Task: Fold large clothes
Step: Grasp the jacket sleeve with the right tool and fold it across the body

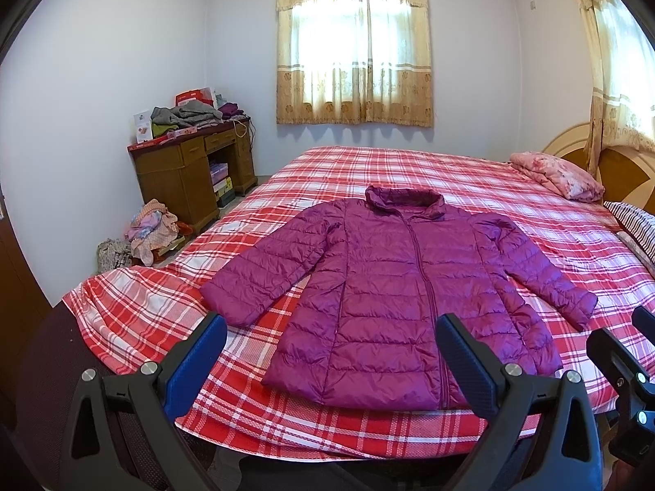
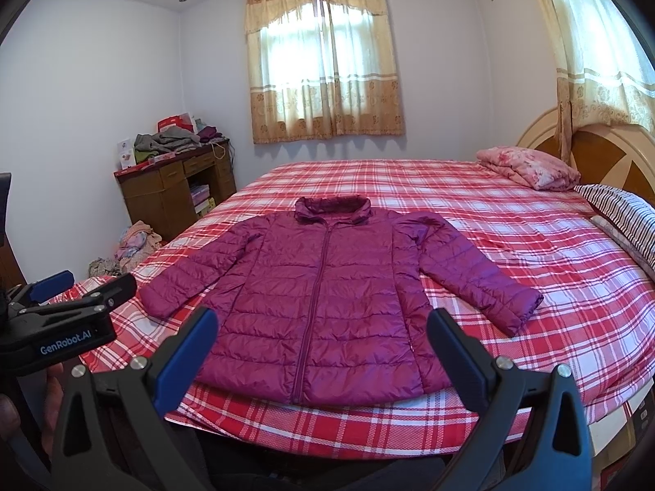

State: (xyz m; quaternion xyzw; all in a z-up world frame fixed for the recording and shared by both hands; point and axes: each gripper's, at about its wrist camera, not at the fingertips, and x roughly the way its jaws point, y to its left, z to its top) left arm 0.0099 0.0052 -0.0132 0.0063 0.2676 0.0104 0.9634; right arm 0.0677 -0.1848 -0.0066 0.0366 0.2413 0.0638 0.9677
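A wide bed (image 2: 511, 253) under a red plaid sheet fills the room. At its head lie a folded pink floral quilt (image 2: 528, 167) and a striped pillow (image 2: 626, 212). Left of the bed stands a wooden desk (image 2: 172, 192) heaped with clothes (image 2: 168, 139); beyond the bed hangs a curtained window (image 2: 323, 61).

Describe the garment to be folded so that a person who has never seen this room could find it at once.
Find the big bed with the red and white plaid sheet. Near its foot lies a purple quilted puffer jacket, flat, front up, zipped, with both sleeves spread out. The pink floral quilt by the headboard is folded; the jacket alone is purple and shiny.
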